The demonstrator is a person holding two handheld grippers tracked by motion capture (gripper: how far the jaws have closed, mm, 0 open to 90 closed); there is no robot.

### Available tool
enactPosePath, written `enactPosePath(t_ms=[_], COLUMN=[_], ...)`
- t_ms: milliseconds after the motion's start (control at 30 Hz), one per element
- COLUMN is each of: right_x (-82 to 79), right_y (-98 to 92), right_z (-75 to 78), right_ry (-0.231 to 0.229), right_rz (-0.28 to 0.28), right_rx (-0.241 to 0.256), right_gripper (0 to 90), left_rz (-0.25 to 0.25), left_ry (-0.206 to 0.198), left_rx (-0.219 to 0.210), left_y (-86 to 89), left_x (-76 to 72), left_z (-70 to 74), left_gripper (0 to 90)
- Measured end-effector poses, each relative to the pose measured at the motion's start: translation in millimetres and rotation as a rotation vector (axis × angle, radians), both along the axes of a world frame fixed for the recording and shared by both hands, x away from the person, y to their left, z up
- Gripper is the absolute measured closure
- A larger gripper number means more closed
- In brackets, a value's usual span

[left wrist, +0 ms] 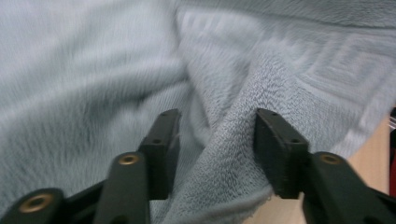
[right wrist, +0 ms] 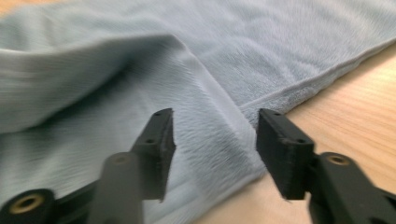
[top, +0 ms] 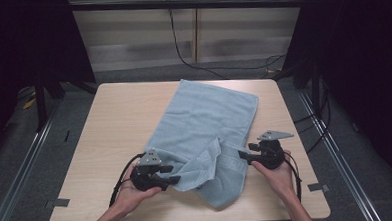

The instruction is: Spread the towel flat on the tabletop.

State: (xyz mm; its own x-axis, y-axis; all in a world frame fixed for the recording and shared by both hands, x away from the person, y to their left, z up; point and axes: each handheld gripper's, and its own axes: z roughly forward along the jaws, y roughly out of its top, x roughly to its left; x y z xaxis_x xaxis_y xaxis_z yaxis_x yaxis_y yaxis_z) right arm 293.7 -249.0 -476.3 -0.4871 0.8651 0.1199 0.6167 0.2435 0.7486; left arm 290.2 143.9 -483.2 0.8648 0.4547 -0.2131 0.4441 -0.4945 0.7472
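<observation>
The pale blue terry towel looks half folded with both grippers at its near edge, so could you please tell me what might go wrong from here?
1. The left gripper has open jaws around a bunched ridge of the pale blue terry towel; closing might pinch several layers.
2. The right gripper is open over the towel's edge; it could catch too little and slip.

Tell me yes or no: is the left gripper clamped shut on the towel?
No: in the left gripper view the left gripper stands open, with a raised fold of the towel between its jaws.
</observation>
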Motion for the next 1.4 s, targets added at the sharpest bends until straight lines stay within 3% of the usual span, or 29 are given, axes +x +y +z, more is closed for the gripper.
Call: enactPosePath(t_ms=[100,167,233,333,400,433,467,533,600,667,733,800,833,967,1000,1067,1100,1133,1200,1233,1267,1333,1400], right_x=[10.6,13.5,13.0,11.9,11.3,10.5,9.8,6.3,3.1,1.0,0.1,-1.5,-2.5,-3.8,-3.8,-3.7,-5.7,-6.9,-9.3,-9.4,-9.1,-9.0,-10.7], right_y=[2.1,2.2,3.4,4.6,6.3,8.1,10.8,17.0,21.0,23.2,23.4,23.4,23.1,17.1,16.5,15.8,15.5,15.7,15.8,15.0,13.7,12.9,13.1], right_z=[-12.9,-19.8,-20.8,-21.1,-25.2,-25.8,-25.1,-22.3,-19.4,-15.5,-12.1,-9.1,-7.8,-4.5,-4.0,-2.9,-0.8,0.4,2.4,2.1,1.1,0.1,-0.2], right_ry=[0.044,0.055,0.057,0.056,0.057,0.062,0.06,0.043,0.03,0.019,0.009,0.004,0.0,-0.011,-0.01,-0.008,-0.008,-0.015,-0.017,-0.013,-0.01,-0.001,0.0], right_rz=[-0.006,0.0,-0.004,-0.008,0.02,0.015,0.033,0.053,0.084,0.098,0.103,0.104,0.103,0.099,0.093,0.093,0.099,0.106,0.106,0.104,0.102,0.103,0.105], right_rx=[-0.034,-0.042,-0.074,-0.08,-0.04,-0.032,-0.024,-0.051,-0.049,-0.031,-0.006,-0.001,-0.003,0.024,0.032,0.05,0.084,0.082,0.069,0.074,0.075,0.076,0.08], right_gripper=[40.6,39.2,37.3,38.4,50.6,53.9,64.7,75.1,81.9,84.0,84.2,84.1,84.1,83.8,83.5,82.8,82.5,82.5,82.5,82.5,82.8,82.8,82.9], left_rz=[0.015,0.025,0.043,0.076,0.106,0.123,0.132,0.131,0.057,-0.017,-0.091,-0.137,-0.144,-0.2,-0.197,-0.187,-0.179,-0.182,-0.206,-0.223,-0.228,-0.216,-0.201], left_ry=[0.014,0.037,0.031,0.024,0.018,0.001,-0.012,-0.032,-0.06,-0.061,-0.022,-0.015,-0.022,-0.007,-0.016,-0.023,-0.039,-0.067,-0.081,-0.119,-0.142,-0.14,-0.132], left_rx=[0.072,0.041,0.053,0.059,0.054,0.025,0.001,-0.079,-0.146,-0.151,-0.142,-0.092,-0.072,-0.09,-0.069,-0.016,0.011,0.033,0.071,0.099,0.097,0.097,0.079], left_y=[7.9,15.4,22.8,35.6,43.2,48.2,51.6,53.4,44.2,24.8,3.2,-14.2,-19.5,-27.1,-28.8,-32.4,-32.0,-30.9,-29.1,-27.0,-26.2,-21.5,-15.8], left_x=[5.8,8.9,9.5,11.9,14.8,15.4,14.9,7.7,-4.7,-15.2,-20.0,-22.4,-23.7,-27.7,-29.0,-32.8,-34.6,-37.5,-40.1,-43.2,-45.3,-49.3,-51.7], left_z=[-12.9,-16.1,-14.7,-14.4,-11.8,-7.4,-1.7,13.9,27.3,29.8,21.2,10.5,7.2,1.2,-0.8,-6.9,-7.5,-8.9,-13.6,-17.3,-18.0,-17.6,-18.4], left_gripper=[63.5,64.6,65.7,65.7,63.8,62.9,62.1,58.0,55.7,52.8,46.8,41.1,38.9,28.9,29.7,32.4,38.0,41.3,46.7,51.4,53.2,58.2,70.0])
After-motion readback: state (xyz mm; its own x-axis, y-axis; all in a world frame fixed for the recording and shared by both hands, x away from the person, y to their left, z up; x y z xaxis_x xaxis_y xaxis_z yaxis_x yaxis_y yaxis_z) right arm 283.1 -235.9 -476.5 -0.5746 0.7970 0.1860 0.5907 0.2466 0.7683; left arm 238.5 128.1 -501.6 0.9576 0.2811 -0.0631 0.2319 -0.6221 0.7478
